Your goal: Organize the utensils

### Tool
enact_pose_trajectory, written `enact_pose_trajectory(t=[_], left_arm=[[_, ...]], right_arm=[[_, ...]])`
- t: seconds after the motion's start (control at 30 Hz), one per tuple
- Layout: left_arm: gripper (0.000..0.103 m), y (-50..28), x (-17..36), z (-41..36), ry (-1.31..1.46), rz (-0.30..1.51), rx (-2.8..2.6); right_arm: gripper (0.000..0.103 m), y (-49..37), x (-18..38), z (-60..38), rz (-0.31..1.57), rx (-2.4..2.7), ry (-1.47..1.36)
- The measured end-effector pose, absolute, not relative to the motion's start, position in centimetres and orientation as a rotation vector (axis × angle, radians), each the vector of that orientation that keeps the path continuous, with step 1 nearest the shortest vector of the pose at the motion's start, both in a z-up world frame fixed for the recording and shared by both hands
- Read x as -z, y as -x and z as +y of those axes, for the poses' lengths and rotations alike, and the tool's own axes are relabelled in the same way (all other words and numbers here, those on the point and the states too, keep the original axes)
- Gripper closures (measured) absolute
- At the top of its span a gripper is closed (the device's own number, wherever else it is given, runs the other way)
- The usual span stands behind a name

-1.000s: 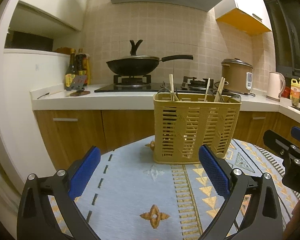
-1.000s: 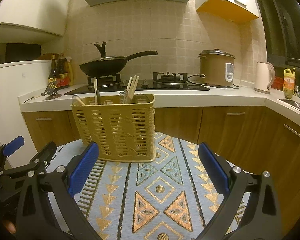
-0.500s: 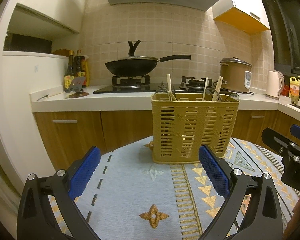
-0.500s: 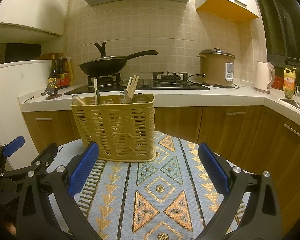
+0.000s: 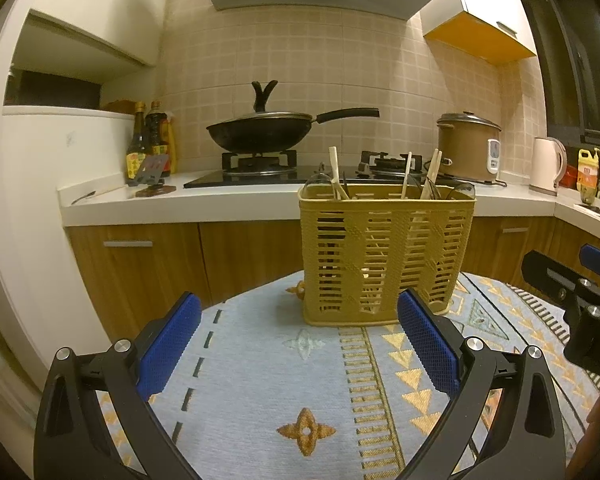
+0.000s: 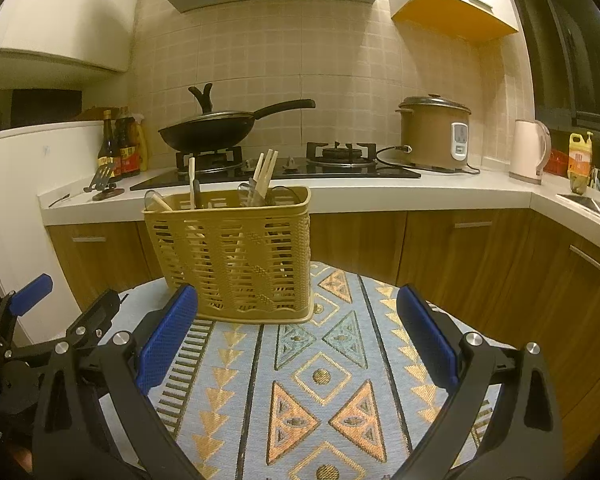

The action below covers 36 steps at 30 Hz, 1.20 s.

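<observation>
- Left gripper [image 5: 299, 346]: jaws spread wide and released, nothing between the blue pads [image 5: 168, 346]. It hovers low over the patterned cloth [image 5: 260, 368] on the tabletop.
- Right gripper [image 6: 298, 342]: jaws likewise spread wide and empty, also hovering low over the cloth.
- Task item: the yellow slotted basket [image 5: 386, 256] stands upright on the cloth, beyond the tips of both pairs of jaws and touching neither. In the left wrist view it sits ahead and somewhat right of the jaw centre line; in the right wrist view, ahead and to the left.
- Contents: chopsticks [image 5: 432, 174] and other utensil handles project above the rim. No loose utensil shows on the cloth, so the sorting appears largely done or yet to restart; I cannot tell which.
- Risk 1: the basket is tall, and looks light. A push high on its wall from either jaw would likely tip or slide it, spilling the contents.
- Risk 2: the chopsticks lean and stand close together. Closing the jaws on one could snag its neighbours and lift or scatter them.
- Risk 3: the two grippers sit near one another, the right gripper showing at the right edge of the left view. Reaching for the basket together risks a collision.
</observation>
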<state>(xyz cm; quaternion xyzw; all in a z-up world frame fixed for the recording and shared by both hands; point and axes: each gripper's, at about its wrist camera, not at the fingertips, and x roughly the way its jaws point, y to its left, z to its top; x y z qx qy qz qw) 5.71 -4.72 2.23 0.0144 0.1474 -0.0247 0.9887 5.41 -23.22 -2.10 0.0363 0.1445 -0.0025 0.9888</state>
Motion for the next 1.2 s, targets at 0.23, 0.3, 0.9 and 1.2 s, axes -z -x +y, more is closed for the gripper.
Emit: enact_pose_trajectory(t=[0.23,0.3,0.9,1.2], left_arm=[[0.008,-5.7,-2.14,-4.84,-0.035,0.297,0.051],[0.008,-5.68,-2.14,-4.89,-0.035,0.298,0.051],[0.008,-5.78,-2.1,-5.24,-0.048,0.303,0.065],[0.008,-5.57,-2.12,-5.39,-0.051,0.3,0.066]], right_arm=[[0.008,-5.6,2.19,-23.75,0.298,0.003,-0.097],[0.008,-5.61,2.2,-23.74,0.298,0.003,-0.098],[0.008,-5.85,2.45,-23.91,0.317,-0.005,-0.096],[0.008,-5.95,2.61,-23.15,0.316,0.002,-0.062]])
